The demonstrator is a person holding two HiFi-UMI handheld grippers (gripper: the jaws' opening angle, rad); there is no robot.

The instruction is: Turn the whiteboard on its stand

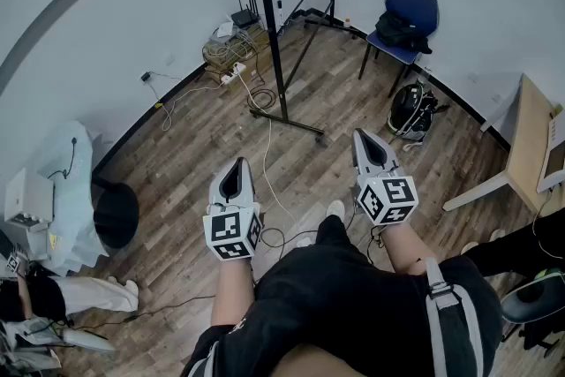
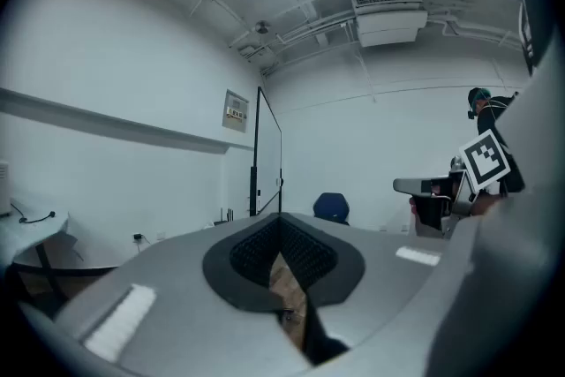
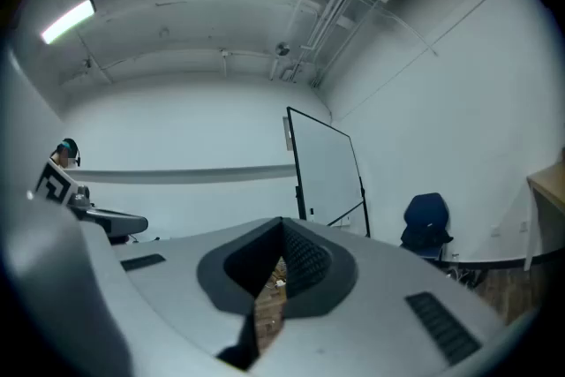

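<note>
White, black-framed whiteboard [image 3: 325, 177] stands well apart. The left gripper [image 2: 281, 221] and right gripper [image 3: 281, 227] are closed and empty. Likely still the approach: next, walk up and open the jaws.

Blue chair [image 1: 411, 9], brown plank floor [image 1: 203, 154]; black whiteboard stand [image 1: 272, 31]

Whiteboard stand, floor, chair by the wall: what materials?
Whiteboard stand: looks like black-painted metal tube; thin, straight, matte poles.
Floor: wood-look planks, laminate or vinyl, can't tell; grain and seams show.
Chair: blue fabric-looking back; thin dark legs, probably metal.
</note>
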